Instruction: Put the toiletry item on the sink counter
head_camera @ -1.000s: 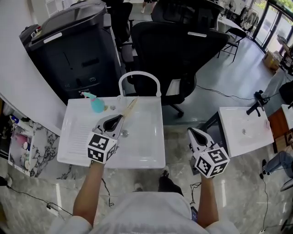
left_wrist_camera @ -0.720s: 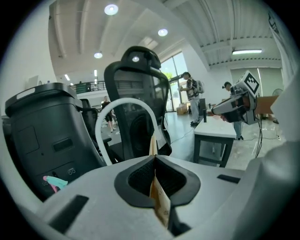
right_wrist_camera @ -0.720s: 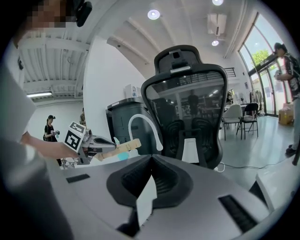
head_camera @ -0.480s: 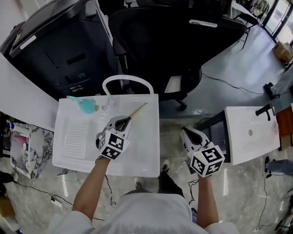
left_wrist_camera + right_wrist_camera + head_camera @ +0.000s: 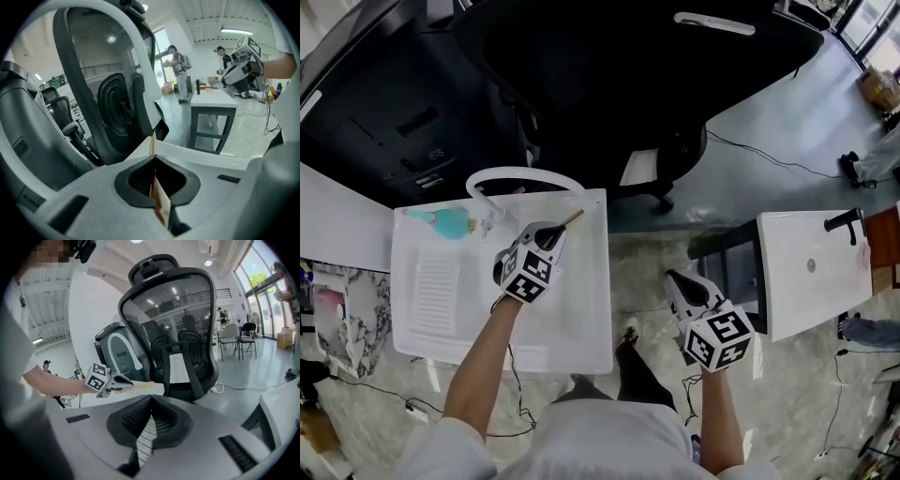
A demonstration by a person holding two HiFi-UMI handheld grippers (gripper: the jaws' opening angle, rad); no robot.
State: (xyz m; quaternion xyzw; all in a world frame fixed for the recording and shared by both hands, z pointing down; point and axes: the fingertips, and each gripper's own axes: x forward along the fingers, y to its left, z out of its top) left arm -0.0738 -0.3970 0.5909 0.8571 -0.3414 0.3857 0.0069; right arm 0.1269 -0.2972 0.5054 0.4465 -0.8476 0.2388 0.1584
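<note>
Now that the thin wooden stick (image 5: 571, 220) has moved up toward the back of the white sink (image 5: 594, 300), its tip pokes out over the back edge, near the white tap (image 5: 525, 174). It is not down yet. My left gripper (image 5: 551, 232) is pinched tight on the stick, which stands on its thin edge between the jaws. I think I only need to lower it and let go. A blue-green bottle (image 5: 448, 222) sits at the back left. My right gripper (image 5: 675, 278) is closed on nothing, out over the floor.
</note>
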